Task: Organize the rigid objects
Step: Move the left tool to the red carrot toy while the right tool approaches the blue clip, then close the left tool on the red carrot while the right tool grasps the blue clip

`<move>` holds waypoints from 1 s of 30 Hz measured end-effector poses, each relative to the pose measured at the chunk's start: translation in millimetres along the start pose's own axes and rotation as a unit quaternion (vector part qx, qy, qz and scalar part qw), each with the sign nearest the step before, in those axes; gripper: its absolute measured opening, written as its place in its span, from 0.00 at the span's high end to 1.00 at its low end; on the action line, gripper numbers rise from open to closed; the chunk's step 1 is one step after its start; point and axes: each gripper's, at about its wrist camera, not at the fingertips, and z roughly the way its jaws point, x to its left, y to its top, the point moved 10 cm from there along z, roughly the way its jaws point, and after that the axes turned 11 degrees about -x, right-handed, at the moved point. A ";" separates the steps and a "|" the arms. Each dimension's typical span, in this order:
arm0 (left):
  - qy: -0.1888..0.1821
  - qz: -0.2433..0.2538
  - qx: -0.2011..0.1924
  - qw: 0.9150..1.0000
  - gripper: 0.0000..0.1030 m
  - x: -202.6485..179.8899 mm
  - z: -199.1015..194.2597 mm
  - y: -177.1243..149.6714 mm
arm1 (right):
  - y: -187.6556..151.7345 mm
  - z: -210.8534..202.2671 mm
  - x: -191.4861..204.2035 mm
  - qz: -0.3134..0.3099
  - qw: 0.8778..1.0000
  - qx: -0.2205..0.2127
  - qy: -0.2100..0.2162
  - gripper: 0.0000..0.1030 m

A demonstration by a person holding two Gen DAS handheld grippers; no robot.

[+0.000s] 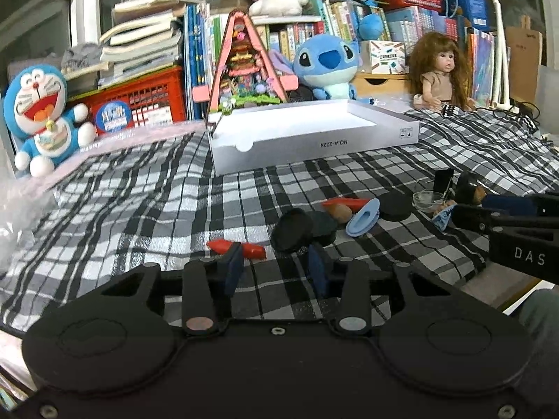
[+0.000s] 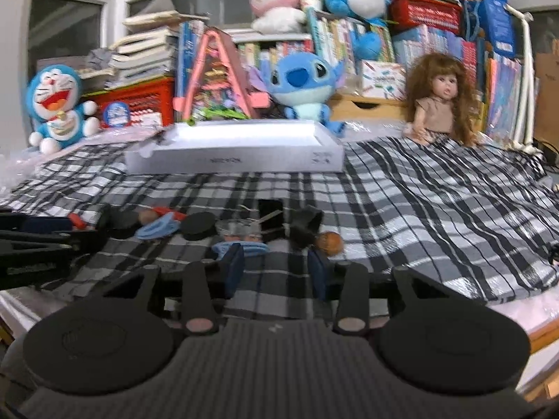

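Small rigid objects lie scattered on a black-and-white plaid cloth (image 1: 139, 188): a red piece (image 1: 249, 249), black discs (image 1: 295, 232), a blue clip (image 1: 363, 218), a brown ball (image 1: 340, 211), a small glass dish (image 1: 428, 200). An open white box (image 1: 314, 139) stands behind them. My left gripper (image 1: 276, 270) is open and empty just short of the red piece and the discs. My right gripper (image 2: 276, 267) is open and empty, just short of a blue clip (image 2: 244, 248), with the glass dish (image 2: 239, 228), a black disc (image 2: 199, 225) and a brown ball (image 2: 330, 242) beyond it.
Plush toys line the back: Doraemon (image 1: 38, 115), Stitch (image 1: 326, 66), and a doll (image 1: 438, 73) at the right. A red crate (image 1: 139, 99), a triangular model house (image 1: 244, 66) and stacked books stand behind the box. The right gripper's body (image 1: 517, 230) shows at the right edge.
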 end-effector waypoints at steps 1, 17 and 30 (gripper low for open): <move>0.005 0.005 -0.007 1.000 0.59 0.8 -1.2 0.8 | 1.5 -1.2 2.3 -0.001 1.000 -0.007 0.006 0.51; 0.026 0.054 -0.028 0.998 0.37 25.6 19.8 -1.8 | -1.0 13.9 13.4 -0.049 0.999 -0.008 0.023 0.32; -0.011 0.028 -0.020 0.999 0.60 24.7 16.1 -3.9 | -4.8 13.2 17.3 -0.044 0.998 0.002 0.046 0.58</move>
